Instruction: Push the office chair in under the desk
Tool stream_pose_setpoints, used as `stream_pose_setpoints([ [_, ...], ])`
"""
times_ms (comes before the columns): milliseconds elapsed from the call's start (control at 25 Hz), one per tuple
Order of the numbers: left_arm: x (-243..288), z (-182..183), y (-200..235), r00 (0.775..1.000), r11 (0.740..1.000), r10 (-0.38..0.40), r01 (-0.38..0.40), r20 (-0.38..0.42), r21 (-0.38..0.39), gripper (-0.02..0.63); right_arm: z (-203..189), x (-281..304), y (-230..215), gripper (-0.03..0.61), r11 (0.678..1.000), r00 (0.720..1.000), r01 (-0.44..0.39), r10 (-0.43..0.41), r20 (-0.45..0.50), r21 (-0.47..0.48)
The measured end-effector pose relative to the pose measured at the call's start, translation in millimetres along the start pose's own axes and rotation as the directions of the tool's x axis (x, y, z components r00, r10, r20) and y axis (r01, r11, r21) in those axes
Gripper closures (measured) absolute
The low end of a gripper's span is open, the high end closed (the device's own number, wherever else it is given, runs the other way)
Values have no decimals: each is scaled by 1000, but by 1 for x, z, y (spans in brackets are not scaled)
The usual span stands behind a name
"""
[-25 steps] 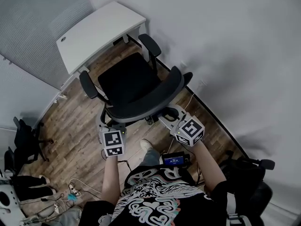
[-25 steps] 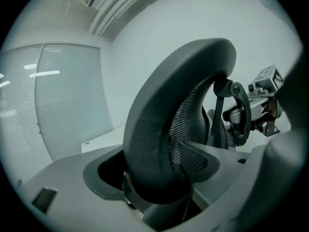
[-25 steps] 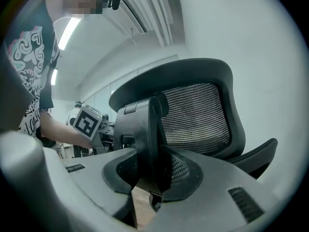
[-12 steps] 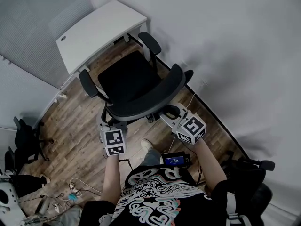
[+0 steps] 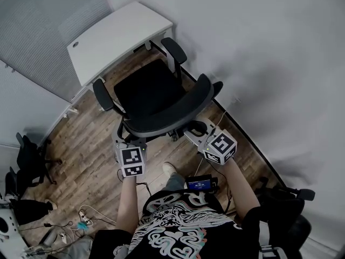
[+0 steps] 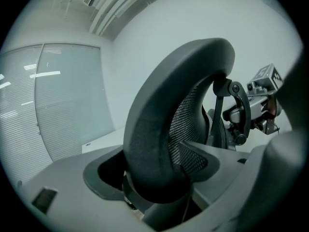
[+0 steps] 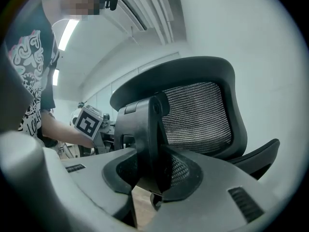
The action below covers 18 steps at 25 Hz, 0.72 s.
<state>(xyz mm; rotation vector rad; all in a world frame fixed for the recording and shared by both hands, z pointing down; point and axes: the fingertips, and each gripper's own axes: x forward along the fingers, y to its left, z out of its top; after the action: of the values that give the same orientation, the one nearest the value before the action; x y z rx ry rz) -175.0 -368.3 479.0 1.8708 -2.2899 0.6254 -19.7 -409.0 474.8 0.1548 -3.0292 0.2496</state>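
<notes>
The office chair [image 5: 148,93] stands on the wooden floor [image 5: 86,144], facing the desk [image 5: 116,36], with its seat just short of the desk's front edge. The left gripper [image 5: 127,140] clamps the backrest rim [image 6: 149,144]. The right gripper [image 5: 194,132] clamps the rear support bracket [image 7: 145,129].

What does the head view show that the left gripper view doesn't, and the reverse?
Only the head view: the office chair's seat, the wooden floor, the left gripper from outside. Only the left gripper view: that gripper's jaws closed on the rim of the backrest, plus its mesh. Both: the backrest, the white desk, the right gripper.
</notes>
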Motion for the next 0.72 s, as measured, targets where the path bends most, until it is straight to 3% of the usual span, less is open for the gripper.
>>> stream_pose_setpoints([
  [720,19,8,22,1000,1000,16,-16,1,-3,262,11,25,-15,489,1000,1000,-13,13,1,1],
])
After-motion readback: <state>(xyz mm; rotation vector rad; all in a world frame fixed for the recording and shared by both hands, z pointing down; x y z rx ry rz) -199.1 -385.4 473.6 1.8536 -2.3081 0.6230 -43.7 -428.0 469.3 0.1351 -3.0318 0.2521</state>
